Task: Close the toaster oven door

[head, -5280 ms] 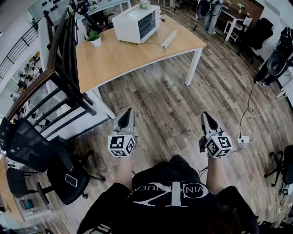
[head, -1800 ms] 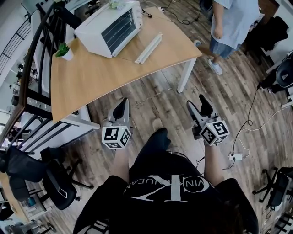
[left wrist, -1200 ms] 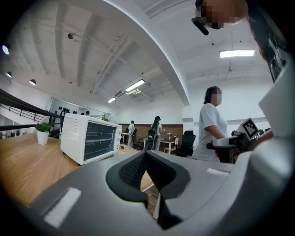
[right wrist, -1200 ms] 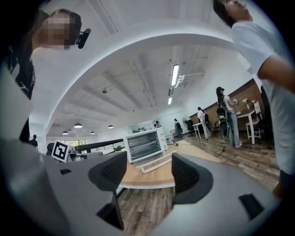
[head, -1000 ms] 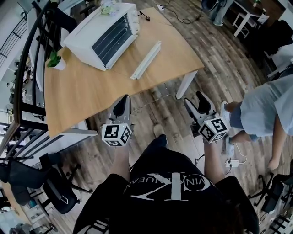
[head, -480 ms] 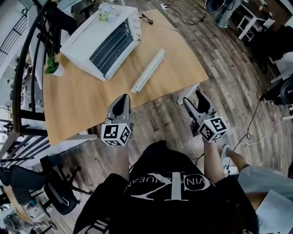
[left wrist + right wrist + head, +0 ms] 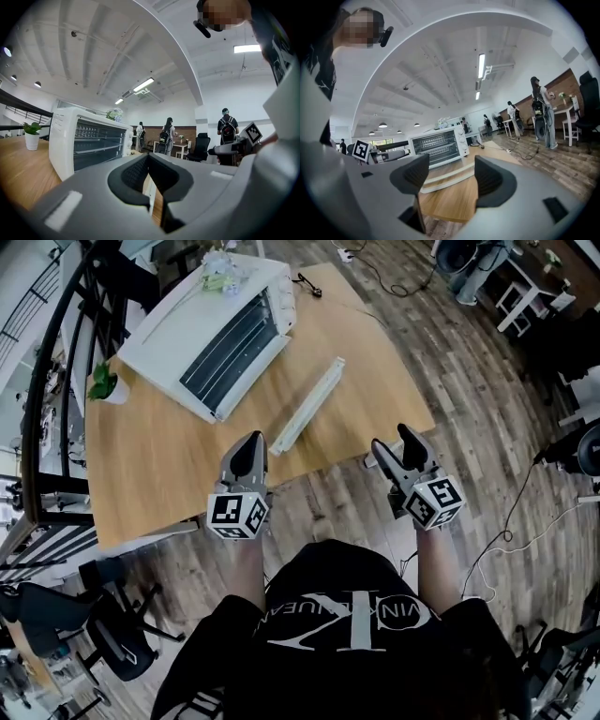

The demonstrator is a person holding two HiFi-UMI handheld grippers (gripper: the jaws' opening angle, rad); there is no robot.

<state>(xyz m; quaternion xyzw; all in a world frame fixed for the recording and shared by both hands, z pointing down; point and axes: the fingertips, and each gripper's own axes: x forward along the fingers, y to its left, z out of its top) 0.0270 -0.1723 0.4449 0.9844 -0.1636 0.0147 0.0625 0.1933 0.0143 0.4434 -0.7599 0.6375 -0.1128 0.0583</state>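
Hovering at the near edge of the desk, both tools are short of the target, well apart from it. The toaster oven sits at the far left of the desk, ahead and to the left of both, with its long body running on a diagonal and its dark slatted front turned toward the person's right. The left gripper is the nearer one, its fingers pressed together on nothing, with the oven's front just off to the left in its own view. The right gripper hangs further out over the desk's corner, fingers spread apart and empty, framing the oven square-on but distant. A long white bar lies flat between the grippers and the oven, so any reach crosses over it. Whether the door is down or up I can't tell from here. My call: the left side has the shorter run, forward and left, toward the oven's front edge.
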